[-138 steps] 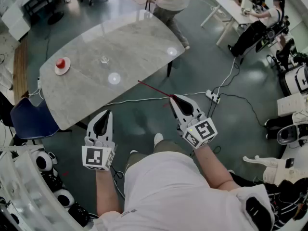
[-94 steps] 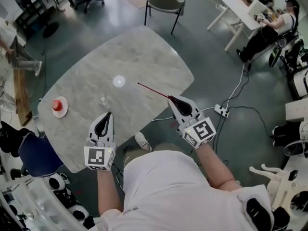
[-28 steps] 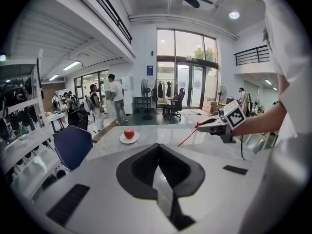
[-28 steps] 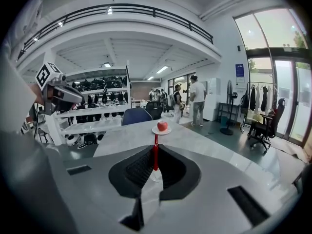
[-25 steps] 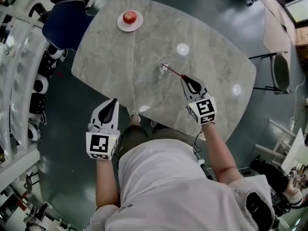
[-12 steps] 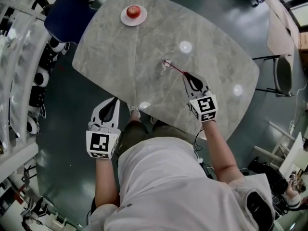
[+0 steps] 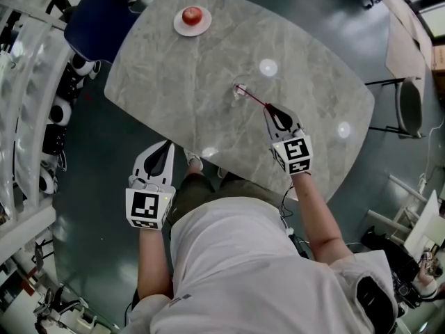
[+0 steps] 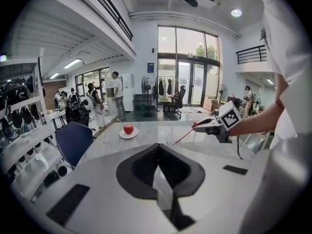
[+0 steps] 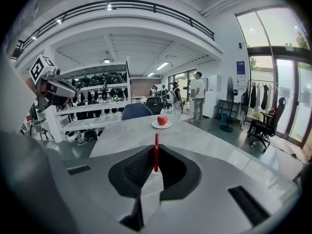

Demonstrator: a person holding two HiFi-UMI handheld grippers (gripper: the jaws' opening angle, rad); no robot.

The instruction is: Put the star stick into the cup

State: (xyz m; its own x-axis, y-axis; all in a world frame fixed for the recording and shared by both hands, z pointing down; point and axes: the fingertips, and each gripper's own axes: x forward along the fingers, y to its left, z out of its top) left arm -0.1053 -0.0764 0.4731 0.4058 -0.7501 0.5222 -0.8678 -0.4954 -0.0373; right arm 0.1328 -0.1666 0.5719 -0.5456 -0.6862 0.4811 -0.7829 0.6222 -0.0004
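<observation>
My right gripper (image 7: 270, 110) hovers over the grey marble table (image 7: 174, 82), shut on the thin red star stick (image 7: 254, 99). The stick slants up and left, and its far end sits at the rim of a small clear cup (image 7: 238, 93). In the right gripper view the star stick (image 9: 156, 152) stands pinched between the jaws of the right gripper (image 9: 155, 172); the cup is not visible there. My left gripper (image 7: 165, 147) hangs off the table's near edge above the floor. In its own view the left gripper (image 8: 161, 177) is shut with nothing in it, and the right gripper (image 8: 210, 126) shows beyond.
A red apple (image 7: 192, 14) on a white plate (image 7: 203, 25) lies at the table's far end. A blue chair (image 7: 97, 21) stands past the far left corner and a grey chair (image 7: 410, 106) at the right. Shelves (image 7: 31, 96) line the left. People (image 8: 117, 94) stand far back.
Over the earlier frames the person came round to the table and the stick's end reached the cup. In the last half second almost nothing has moved.
</observation>
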